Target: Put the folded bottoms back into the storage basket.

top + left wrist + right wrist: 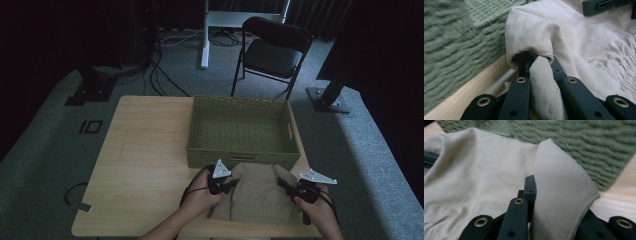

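A folded beige garment [257, 192] lies on the wooden table [140, 165] just in front of a green woven basket [242, 131]. My left gripper [227, 184] is shut on the garment's left edge; in the left gripper view the cloth [584, 45] is pinched between the black jaws and drapes over their tips. My right gripper [289, 186] is shut on the right edge, where a fold of cloth [559, 190] stands up between its jaws. Both edges are lifted a little off the table. The gripper [537, 62] tips are hidden under fabric.
The basket's green wall [454, 50] rises close behind both grippers and its inside holds nothing. A black folding chair [275, 50] and stand bases sit on the carpet beyond the table. Bare tabletop spreads to the left of the basket.
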`<state>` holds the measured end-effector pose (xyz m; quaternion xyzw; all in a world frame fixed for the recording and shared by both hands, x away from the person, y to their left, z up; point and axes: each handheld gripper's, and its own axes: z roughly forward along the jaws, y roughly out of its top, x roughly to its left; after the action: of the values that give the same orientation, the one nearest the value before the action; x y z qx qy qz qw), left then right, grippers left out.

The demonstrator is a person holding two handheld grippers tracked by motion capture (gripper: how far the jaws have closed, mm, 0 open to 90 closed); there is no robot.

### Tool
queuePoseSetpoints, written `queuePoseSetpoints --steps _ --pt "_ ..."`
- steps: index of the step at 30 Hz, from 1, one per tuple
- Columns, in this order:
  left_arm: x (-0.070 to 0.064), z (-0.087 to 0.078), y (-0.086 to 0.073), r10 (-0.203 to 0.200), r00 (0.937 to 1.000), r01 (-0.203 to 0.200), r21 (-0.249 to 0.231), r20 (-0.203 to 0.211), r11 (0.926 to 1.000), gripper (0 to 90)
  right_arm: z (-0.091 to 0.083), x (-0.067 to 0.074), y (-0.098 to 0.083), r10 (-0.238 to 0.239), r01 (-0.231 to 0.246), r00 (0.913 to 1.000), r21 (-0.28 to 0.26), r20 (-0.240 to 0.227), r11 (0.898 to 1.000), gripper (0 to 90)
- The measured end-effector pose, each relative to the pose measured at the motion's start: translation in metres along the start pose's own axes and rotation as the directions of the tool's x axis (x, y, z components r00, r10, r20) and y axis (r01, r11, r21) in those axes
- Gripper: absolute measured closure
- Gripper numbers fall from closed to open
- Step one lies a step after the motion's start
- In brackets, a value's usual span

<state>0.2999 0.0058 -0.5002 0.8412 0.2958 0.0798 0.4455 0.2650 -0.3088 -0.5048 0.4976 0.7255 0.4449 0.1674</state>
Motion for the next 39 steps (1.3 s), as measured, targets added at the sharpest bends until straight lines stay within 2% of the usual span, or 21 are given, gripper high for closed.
queuePoseSetpoints --steps 3,5,8,12,22,26,27,32,37,38,39 --pt "0.001 -0.005 0.002 0.001 1.0 -0.001 -0.004 -0.001 1.0 83.1 -0.003 0.004 0.006 -0.015 0.015 0.9998 -0.012 -0.014 1.0 79.8" --pt "0.004 -0.014 0.008 0.001 1.0 -0.001 -0.025 -0.002 0.9997 83.0 -0.007 0.008 0.013 -0.024 0.024 0.9993 -0.029 -0.027 0.999 79.8" --pt "0.006 -0.022 0.013 -0.019 0.9997 0.02 -0.053 0.012 0.9984 82.9 -0.01 0.011 0.021 -0.032 0.03 0.9988 -0.051 -0.037 0.998 79.9" --pt "0.008 -0.032 0.022 0.006 1.0 -0.007 -0.074 -0.004 0.9972 82.9 -0.014 0.012 0.031 -0.035 0.031 0.9981 -0.082 -0.05 0.996 79.9" --pt "0.015 -0.052 0.046 0.037 0.9988 -0.04 -0.116 -0.031 0.9924 82.9 -0.022 0.017 0.064 -0.077 0.066 0.9947 -0.144 -0.069 0.987 79.9" --pt "0.019 -0.056 0.054 0.041 0.9983 -0.046 -0.127 -0.042 0.9909 82.9 -0.022 0.018 0.075 -0.09 0.078 0.9937 -0.156 -0.068 0.985 79.9" --pt "0.021 -0.059 0.06 0.044 0.998 -0.05 -0.136 -0.046 0.9894 82.9 -0.022 0.017 0.083 -0.093 0.081 0.9933 -0.166 -0.068 0.983 79.9" --pt "0.03 -0.064 0.071 0.045 0.9976 -0.053 -0.152 -0.053 0.987 82.9 -0.018 0.015 0.101 -0.099 0.085 0.9925 -0.176 -0.072 0.981 79.9" --pt "0.036 -0.065 0.079 0.06 0.9972 -0.067 -0.169 -0.043 0.9834 82.9 -0.014 0.012 0.116 -0.102 0.088 0.9924 -0.18 -0.069 0.98 79.9" --pt "0.042 -0.069 0.089 0.059 0.9966 -0.069 -0.183 -0.057 0.9806 82.9 -0.012 0.01 0.124 -0.103 0.089 0.9922 -0.186 -0.07 0.979 79.9" --pt "0.044 -0.07 0.092 0.059 0.9961 -0.07 -0.193 -0.066 0.9787 82.9 -0.012 0.01 0.128 -0.098 0.082 0.9923 -0.191 -0.076 0.978 79.9"
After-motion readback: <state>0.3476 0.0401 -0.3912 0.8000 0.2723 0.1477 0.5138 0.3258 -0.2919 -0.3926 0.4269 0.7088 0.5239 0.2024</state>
